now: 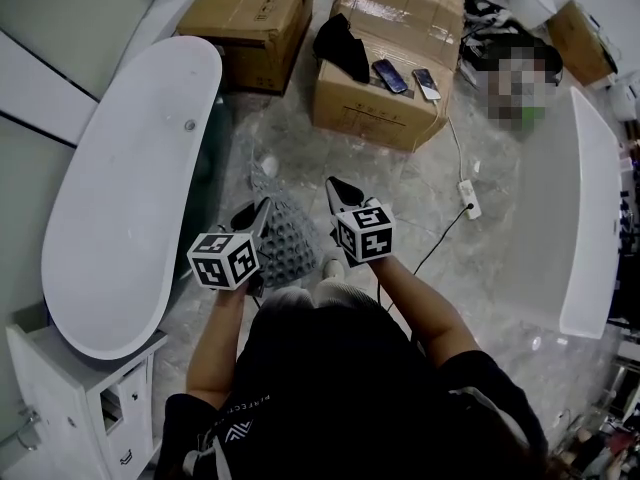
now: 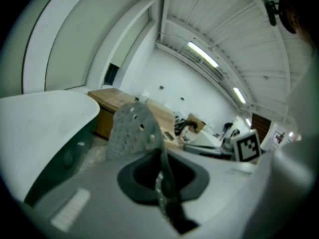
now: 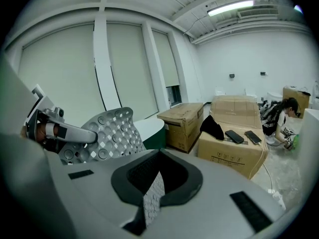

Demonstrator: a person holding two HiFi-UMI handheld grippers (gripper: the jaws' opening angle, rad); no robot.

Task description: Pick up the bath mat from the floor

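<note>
A white freestanding bathtub [image 1: 130, 188] is seen along the left of the head view, with a white cabinet [image 1: 80, 408] at the lower left. One cardboard box [image 1: 250, 13] is set at the top, and a second cardboard box [image 1: 375, 108] just right of it. On the second, a black cloth [image 1: 343, 46] and two smartphones [image 1: 390, 75] [image 1: 426, 84] are laid. A white power strip [image 1: 468, 199] is seen on the marble floor [image 1: 490, 268] right of centre.
</note>
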